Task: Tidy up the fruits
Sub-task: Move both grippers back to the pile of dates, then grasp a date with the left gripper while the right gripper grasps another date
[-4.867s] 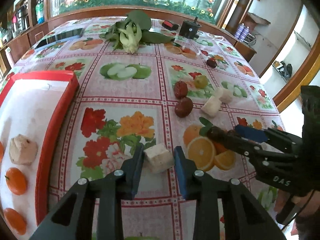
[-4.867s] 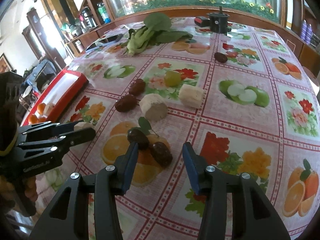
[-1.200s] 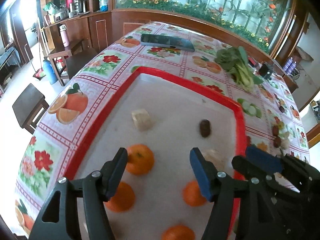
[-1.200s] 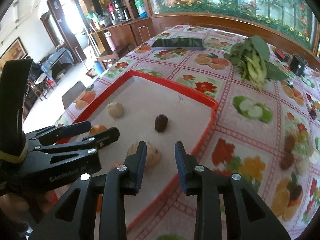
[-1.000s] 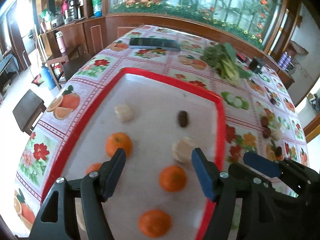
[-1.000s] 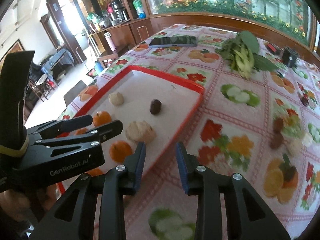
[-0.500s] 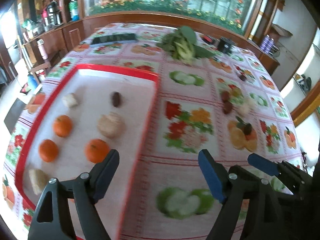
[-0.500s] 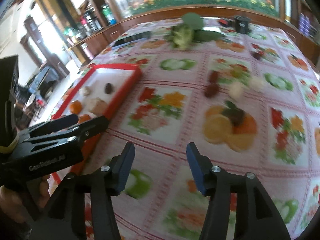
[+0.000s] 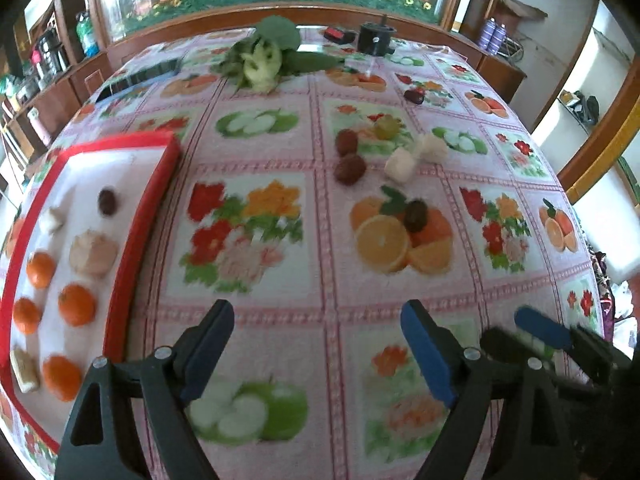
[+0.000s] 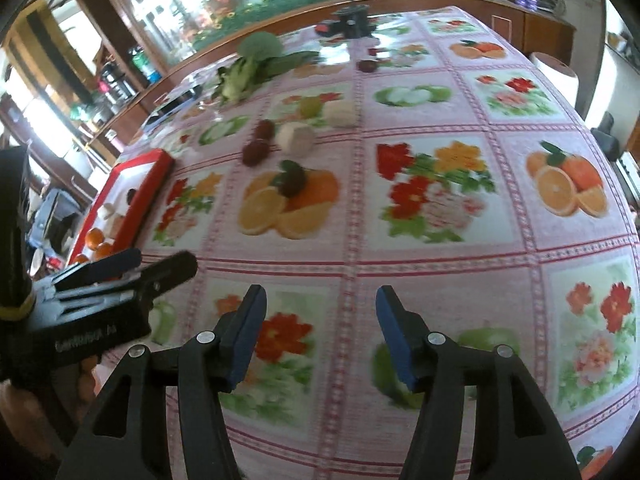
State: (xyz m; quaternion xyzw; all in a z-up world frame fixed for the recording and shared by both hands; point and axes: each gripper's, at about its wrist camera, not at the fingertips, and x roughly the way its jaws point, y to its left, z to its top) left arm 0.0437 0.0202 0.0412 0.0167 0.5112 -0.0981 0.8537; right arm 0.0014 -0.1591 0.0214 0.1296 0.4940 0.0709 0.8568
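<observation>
My left gripper (image 9: 318,350) is open and empty above the tablecloth, right of the red tray (image 9: 136,216). The tray holds several oranges (image 9: 77,305), a dark date (image 9: 107,201) and pale chunks (image 9: 93,253). My right gripper (image 10: 318,336) is open and empty; it also shows at the right in the left wrist view (image 9: 532,336). Loose on the cloth ahead lie a dark date on the printed orange (image 9: 415,210), two red-brown dates (image 9: 350,170), two pale chunks (image 9: 400,165) and a green grape (image 9: 386,127). The same group shows in the right wrist view (image 10: 292,178).
A leafy green vegetable (image 9: 264,58), a black round object (image 9: 375,38), a phone (image 9: 138,76) and another dark date (image 9: 414,96) lie at the far end. The table edge runs along the right; a white roll (image 10: 554,70) stands beyond it.
Both grippers have swung right, away from the tray toward the loose fruit, and both have opened wider. The pale chunk and date carried earlier now lie in the tray.
</observation>
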